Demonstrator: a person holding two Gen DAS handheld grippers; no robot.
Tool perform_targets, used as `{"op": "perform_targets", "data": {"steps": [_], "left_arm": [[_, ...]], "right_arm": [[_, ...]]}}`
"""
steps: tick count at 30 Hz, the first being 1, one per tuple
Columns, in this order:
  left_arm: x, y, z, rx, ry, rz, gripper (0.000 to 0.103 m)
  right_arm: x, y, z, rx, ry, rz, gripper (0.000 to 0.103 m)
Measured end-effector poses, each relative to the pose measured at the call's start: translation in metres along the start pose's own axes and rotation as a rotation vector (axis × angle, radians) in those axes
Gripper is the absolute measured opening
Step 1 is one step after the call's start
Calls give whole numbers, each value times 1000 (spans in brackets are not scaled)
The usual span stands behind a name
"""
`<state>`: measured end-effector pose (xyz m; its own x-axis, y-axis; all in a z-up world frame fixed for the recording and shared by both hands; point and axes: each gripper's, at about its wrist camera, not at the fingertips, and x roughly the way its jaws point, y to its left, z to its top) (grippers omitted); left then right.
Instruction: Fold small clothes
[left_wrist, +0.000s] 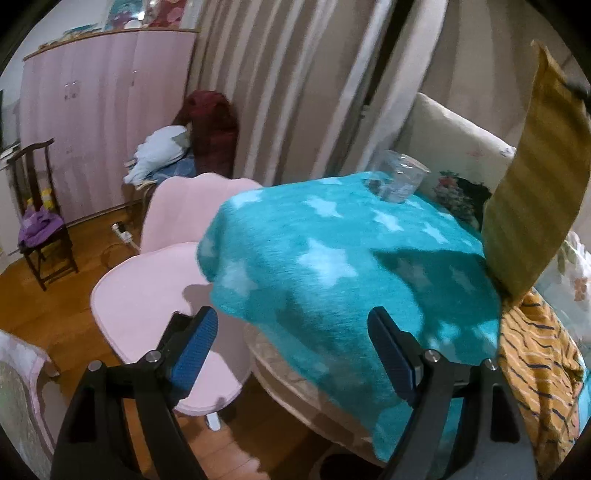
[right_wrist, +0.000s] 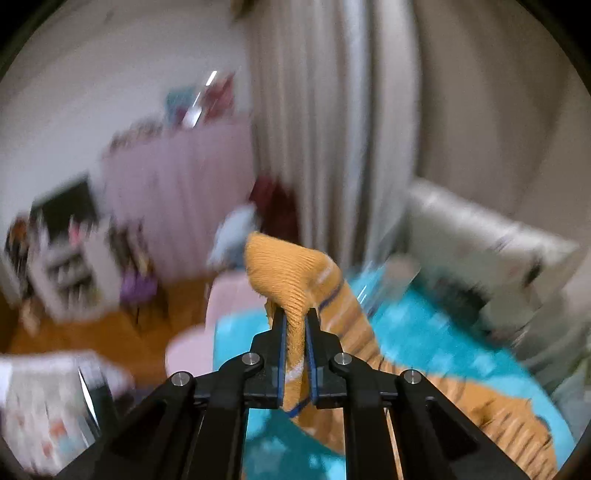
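Mustard striped garment (right_wrist: 295, 291) is hanging from the right gripper (right_wrist: 295, 325), whose blue pads are pressing together on a bunched fold of its ribbed cloth. From the pinch, the fabric is trailing down toward the turquoise star blanket (left_wrist: 332, 258) that is covering the table (left_wrist: 280, 373). In the left wrist view the same garment (left_wrist: 532, 184) is rising as a tall strip above the blanket's right edge, while its lower part is lying crumpled on the blanket. The left gripper (left_wrist: 291, 350) is hovering over the blanket's near edge with its jaws standing wide apart and nothing between them. A clear plastic cup (left_wrist: 400, 177) is sitting on the blanket's far side. A pink chair (left_wrist: 166, 280) is standing just beside the blanket's left edge. The right wrist view is blurring its background.
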<state>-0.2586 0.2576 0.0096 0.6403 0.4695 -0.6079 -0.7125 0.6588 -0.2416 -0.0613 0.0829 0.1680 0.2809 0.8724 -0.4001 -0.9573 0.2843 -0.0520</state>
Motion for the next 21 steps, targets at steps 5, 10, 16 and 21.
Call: {"op": "perform_targets", "data": {"steps": [5,10,16,21], "left_arm": [[0,-32,4,70,-13,-49,83],[4,-60,2,121,-1,-95,83],[8,-91,-1,168,24,-144,83],[15,-146,2,259,34,-225,85]], "right_arm": [[-101,-87,53,230,-181,-131,10],[-162,-186,13,431,-174,-311,10],[-184,-304,-143,771,-13,-419,11],[-201,-362,-266,997,32,-444,13]]}}
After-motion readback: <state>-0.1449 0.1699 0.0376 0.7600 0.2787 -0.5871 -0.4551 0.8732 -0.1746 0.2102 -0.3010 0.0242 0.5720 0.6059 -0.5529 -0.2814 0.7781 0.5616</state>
